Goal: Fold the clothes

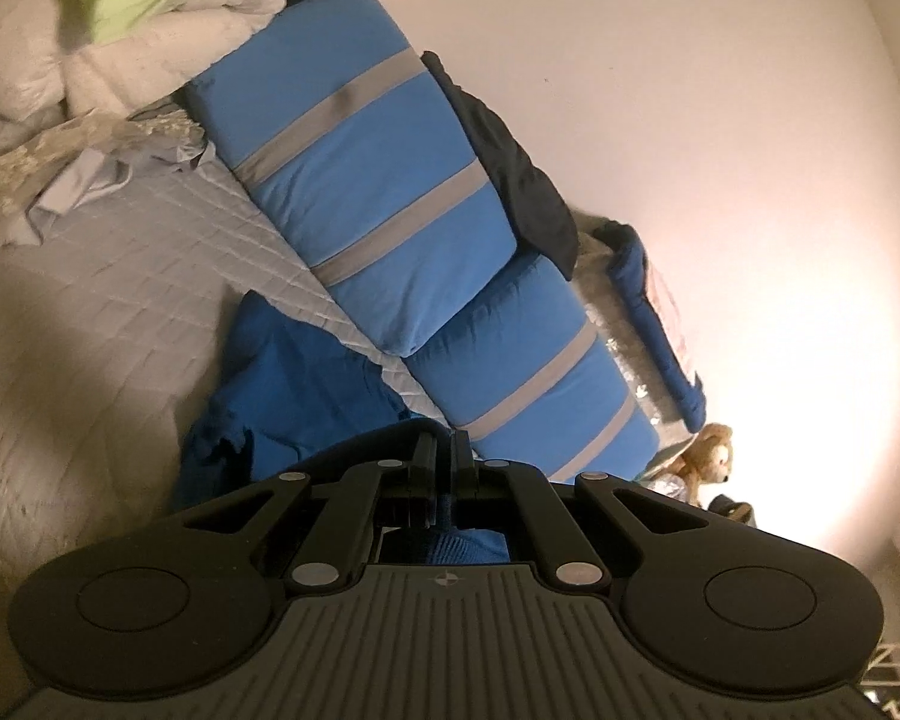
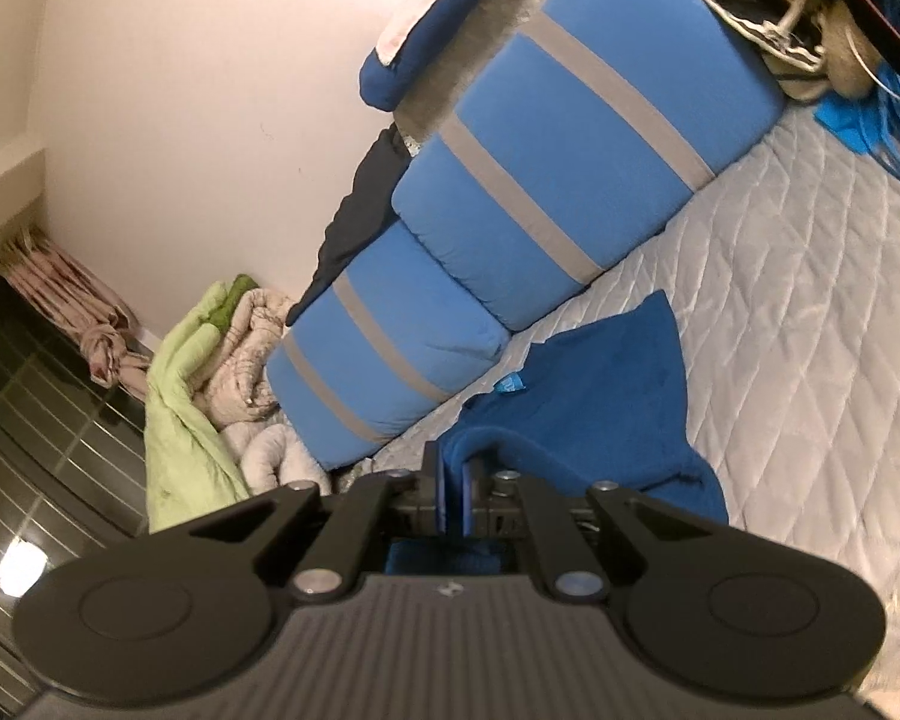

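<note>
On quilted bed (image 2: 810, 276), near edge lined with striped blue cushions (image 2: 546, 180): dark blue garment (image 2: 606, 384), partly lifted. Left claw (image 1: 445, 450) clenched on its fabric; right claw (image 2: 450, 480) clenched on folded hem.

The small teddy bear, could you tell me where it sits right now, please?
Only the left wrist view shows the teddy bear: it sits low on the right by the wall, just past the end of the blue striped cushion.
</note>
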A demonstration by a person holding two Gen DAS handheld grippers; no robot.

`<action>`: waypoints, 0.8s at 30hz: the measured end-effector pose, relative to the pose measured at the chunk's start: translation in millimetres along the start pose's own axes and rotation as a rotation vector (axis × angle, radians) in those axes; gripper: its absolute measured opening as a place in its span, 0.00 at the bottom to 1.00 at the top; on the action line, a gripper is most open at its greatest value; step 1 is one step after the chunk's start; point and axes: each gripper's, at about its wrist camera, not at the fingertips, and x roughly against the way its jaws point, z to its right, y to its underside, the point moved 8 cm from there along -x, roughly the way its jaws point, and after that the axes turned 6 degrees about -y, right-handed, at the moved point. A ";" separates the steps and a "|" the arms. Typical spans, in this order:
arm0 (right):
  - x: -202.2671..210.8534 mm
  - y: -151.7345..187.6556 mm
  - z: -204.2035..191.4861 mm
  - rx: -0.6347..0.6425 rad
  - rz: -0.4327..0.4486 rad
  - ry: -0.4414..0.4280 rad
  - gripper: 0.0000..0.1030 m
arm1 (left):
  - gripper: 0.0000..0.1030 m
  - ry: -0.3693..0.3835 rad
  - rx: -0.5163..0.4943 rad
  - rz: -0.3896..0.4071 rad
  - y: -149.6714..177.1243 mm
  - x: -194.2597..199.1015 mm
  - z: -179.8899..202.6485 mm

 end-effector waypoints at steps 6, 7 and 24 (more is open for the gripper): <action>-21.5 -13.5 13.8 -0.008 0.000 0.017 0.06 | 0.04 -0.014 -0.033 -0.009 -7.4 -19.9 2.2; -24.8 -15.8 16.6 -0.009 0.001 0.018 0.06 | 0.04 -0.018 -0.040 -0.008 -9.0 -22.7 2.6; -79.3 -41.5 53.8 -0.039 -0.001 0.047 0.07 | 0.04 -0.054 -0.068 -0.043 -38.7 -80.0 -0.9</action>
